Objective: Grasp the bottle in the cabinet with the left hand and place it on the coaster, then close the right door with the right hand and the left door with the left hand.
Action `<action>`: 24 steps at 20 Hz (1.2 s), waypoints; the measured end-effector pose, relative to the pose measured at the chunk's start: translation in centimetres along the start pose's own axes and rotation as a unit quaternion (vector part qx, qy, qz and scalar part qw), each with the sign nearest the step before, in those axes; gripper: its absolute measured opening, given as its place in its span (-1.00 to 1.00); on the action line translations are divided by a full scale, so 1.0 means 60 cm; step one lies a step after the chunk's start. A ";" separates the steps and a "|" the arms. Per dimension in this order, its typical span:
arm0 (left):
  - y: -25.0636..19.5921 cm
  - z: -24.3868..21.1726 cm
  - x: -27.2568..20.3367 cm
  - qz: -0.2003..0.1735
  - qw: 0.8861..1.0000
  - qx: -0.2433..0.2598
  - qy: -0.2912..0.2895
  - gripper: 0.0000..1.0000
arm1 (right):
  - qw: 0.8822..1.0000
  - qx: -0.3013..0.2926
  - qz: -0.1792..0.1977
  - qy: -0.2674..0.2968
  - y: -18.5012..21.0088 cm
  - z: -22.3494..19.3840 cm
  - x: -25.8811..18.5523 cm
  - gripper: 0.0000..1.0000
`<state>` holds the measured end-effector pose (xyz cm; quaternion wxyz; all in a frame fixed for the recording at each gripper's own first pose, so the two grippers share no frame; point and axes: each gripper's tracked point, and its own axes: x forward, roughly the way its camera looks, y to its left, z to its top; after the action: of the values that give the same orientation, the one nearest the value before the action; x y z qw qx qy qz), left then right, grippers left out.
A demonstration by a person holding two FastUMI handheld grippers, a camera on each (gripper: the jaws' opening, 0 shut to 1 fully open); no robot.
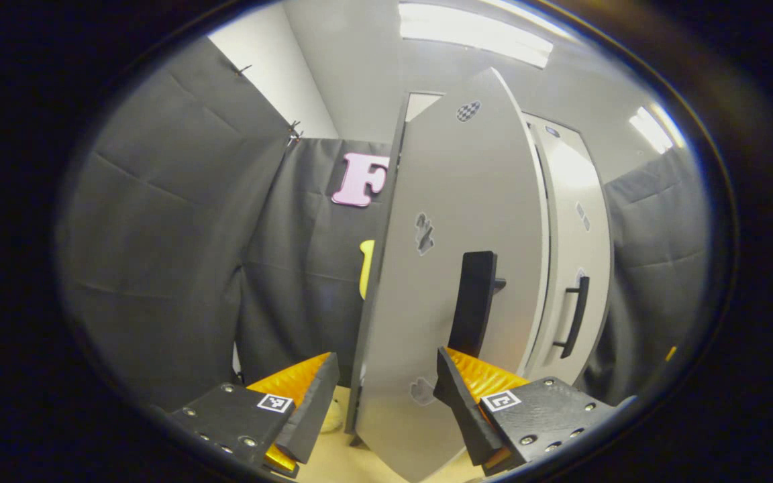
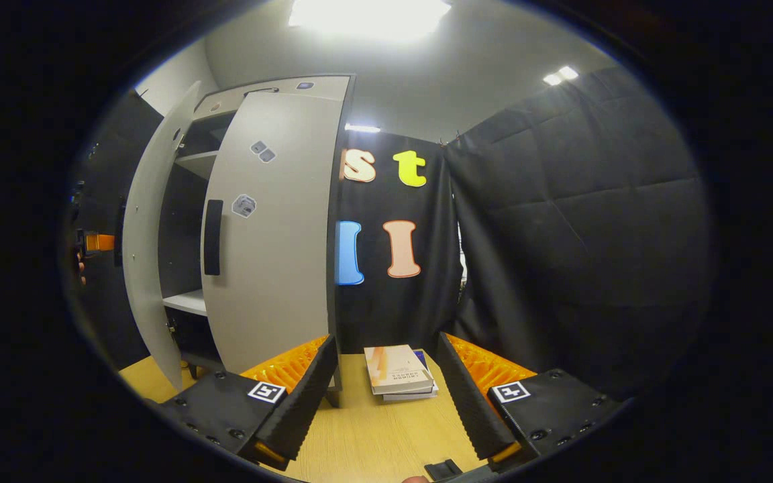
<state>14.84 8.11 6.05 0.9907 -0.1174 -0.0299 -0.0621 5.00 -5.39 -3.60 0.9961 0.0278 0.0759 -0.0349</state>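
The left claw (image 1: pixel 383 396), jaws spread wide and holding nothing, straddles the outer edge of the pale grey left cabinet door (image 1: pixel 453 282) at the centre of the left gripper view, one black finger on each side of the panel without pressing on it. The door's flat black handle (image 1: pixel 474 302) stands just above the right-hand finger, and farther right the matching right cabinet door (image 1: pixel 571 221) sits flush with the cabinet, its slim black bar handle (image 1: pixel 576 315) visible. In the right gripper view the right claw (image 2: pixel 383 396) hangs open and empty over the light wooden table (image 2: pixel 373 436), a small stack of books (image 2: pixel 400 372) lying between its fingers farther off; at the left of that frame the left door (image 2: pixel 151 228) stands ajar, with the cabinet's white shelves (image 2: pixel 185 302) showing in the gap beside the closed right door (image 2: pixel 272 221). The bottle and coaster cannot be made out, so their placing cannot be judged here. The door looks a stiff, light, smooth panel on hinges: it should swing freely under a push on its face near the handle or free edge, well away from the hinges, and a gentle finish would spare it a slam.
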 end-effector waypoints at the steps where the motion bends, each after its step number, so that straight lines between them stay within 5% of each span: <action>1: -0.003 0.000 0.002 -0.007 1.000 -0.003 -0.002 0.75 | 1.000 0.000 -0.003 0.002 -0.006 -0.003 -0.003 0.91; 7: -0.016 -0.004 0.010 -0.056 0.998 -0.013 -0.017 0.73 | 1.000 0.008 -0.015 0.012 -0.031 -0.014 -0.024 0.91; 17: -0.002 0.024 -0.013 -0.021 0.995 0.082 -0.052 0.73 | 0.999 0.019 0.033 0.005 -0.012 -0.002 -0.030 0.92; 24: 0.040 0.023 -0.129 0.004 0.992 0.118 -0.043 0.73 | 0.995 0.023 0.092 -0.031 0.026 0.046 -0.041 0.92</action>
<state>7.43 11.64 6.26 0.9957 -0.0025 -0.0791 -0.0489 3.08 -3.82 -0.45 0.9961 0.0566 0.0411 0.0541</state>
